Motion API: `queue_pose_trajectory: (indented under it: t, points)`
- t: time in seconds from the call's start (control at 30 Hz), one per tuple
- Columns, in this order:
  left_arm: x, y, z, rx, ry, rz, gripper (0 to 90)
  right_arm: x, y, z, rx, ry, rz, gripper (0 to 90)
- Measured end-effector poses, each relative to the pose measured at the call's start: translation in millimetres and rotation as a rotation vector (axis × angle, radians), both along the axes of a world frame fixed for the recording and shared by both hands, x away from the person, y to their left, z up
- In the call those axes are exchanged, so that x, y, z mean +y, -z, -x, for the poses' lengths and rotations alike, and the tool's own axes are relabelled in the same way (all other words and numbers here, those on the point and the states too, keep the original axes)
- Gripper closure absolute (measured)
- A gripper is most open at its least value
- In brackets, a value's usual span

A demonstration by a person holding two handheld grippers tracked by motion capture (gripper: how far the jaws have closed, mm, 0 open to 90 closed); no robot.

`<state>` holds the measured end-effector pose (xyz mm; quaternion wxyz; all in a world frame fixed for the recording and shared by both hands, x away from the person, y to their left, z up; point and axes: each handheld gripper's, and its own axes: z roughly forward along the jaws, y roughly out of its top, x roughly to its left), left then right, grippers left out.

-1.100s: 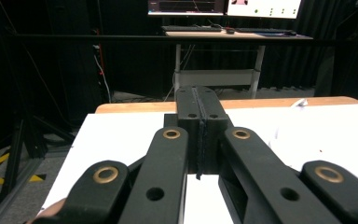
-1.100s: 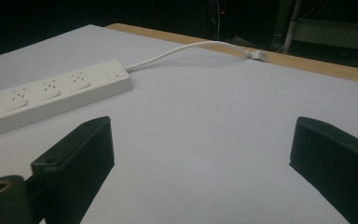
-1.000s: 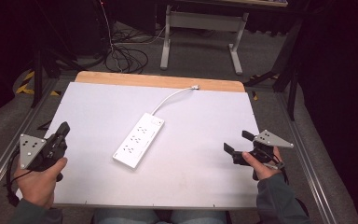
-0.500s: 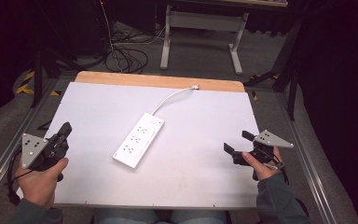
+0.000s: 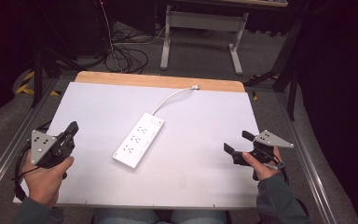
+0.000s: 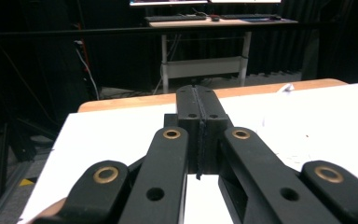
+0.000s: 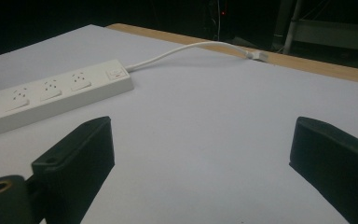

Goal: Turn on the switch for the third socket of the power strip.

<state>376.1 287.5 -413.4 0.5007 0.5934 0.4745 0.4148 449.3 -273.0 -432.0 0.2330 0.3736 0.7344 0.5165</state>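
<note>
A white power strip [image 5: 138, 140] lies diagonally in the middle of the white table top [image 5: 205, 121], and its white cord [image 5: 170, 96] runs to a plug end near the far wooden edge. In the right gripper view the power strip [image 7: 51, 95] sits ahead to the left, with the cord [image 7: 191, 49] curving away. My left gripper [image 5: 72, 127] rests at the table's left side, jaws pressed together with nothing between them [image 6: 198, 100]. At the right side my right gripper [image 5: 237, 143] is open and empty, its jaws [image 7: 200, 154] wide apart over bare table.
A wooden strip [image 5: 158, 81] borders the far edge of the table. Metal rails [image 5: 303, 154] run along both sides. Beyond the table are a desk frame [image 5: 200, 23] and loose cables [image 5: 121, 51] on the floor.
</note>
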Motion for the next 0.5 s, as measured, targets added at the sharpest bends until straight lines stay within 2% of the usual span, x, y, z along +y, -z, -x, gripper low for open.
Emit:
queue_pose_trajectory:
  t: [0.2, 0.5]
  points:
    - [-5.0, -0.3, -3.5, 0.001, 0.033, -0.008, 90.0, -0.2, 0.4, -0.2, 0.002, 0.0, 0.001, 6.8]
    - [-16.5, -1.1, -7.4, 0.008, 0.111, -0.026, 90.0, -0.5, 0.1, 0.5, 0.0, 0.001, 0.001, 6.7]
